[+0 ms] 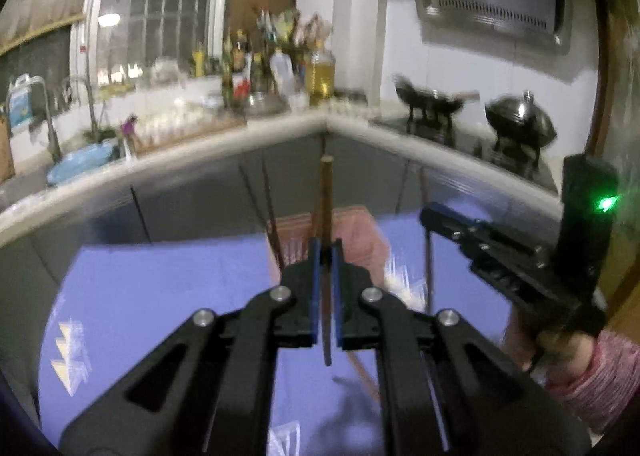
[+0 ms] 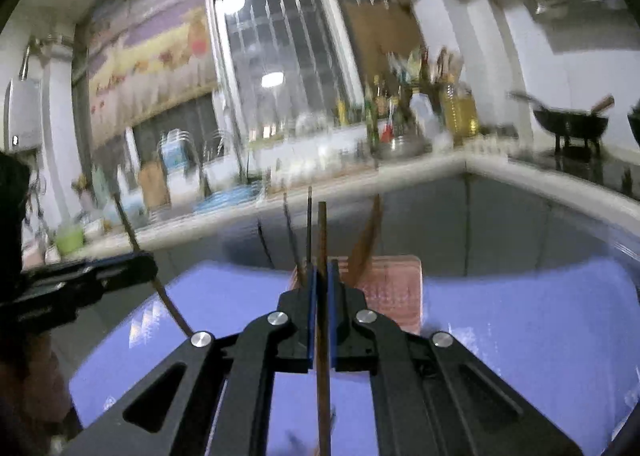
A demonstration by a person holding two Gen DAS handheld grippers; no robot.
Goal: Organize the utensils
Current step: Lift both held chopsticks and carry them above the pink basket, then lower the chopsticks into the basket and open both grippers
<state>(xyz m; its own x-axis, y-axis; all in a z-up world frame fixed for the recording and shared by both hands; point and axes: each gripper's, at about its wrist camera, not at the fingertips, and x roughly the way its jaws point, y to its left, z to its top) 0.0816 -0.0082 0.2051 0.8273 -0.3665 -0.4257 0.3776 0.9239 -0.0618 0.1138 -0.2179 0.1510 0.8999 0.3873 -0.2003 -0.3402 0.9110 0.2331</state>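
My left gripper (image 1: 326, 256) is shut on a brown wooden chopstick (image 1: 326, 200) that stands upright between its blue pads, above the purple table (image 1: 160, 296). My right gripper (image 2: 322, 276) is shut on another brown chopstick (image 2: 322, 232), also upright. A pink utensil holder (image 1: 360, 232) stands on the table just beyond both grippers and also shows in the right wrist view (image 2: 392, 292), with several sticks and a wooden utensil in it. The right gripper (image 1: 500, 248) shows at the right of the left wrist view; the left gripper (image 2: 80, 280) shows at the left of the right wrist view.
A kitchen counter (image 1: 240, 140) curves round behind the table, crowded with bottles (image 1: 320, 72), a blue dish (image 1: 80, 164) and a sink tap. A black wok (image 1: 432, 100) and a pot (image 1: 520, 124) sit on the stove at the right.
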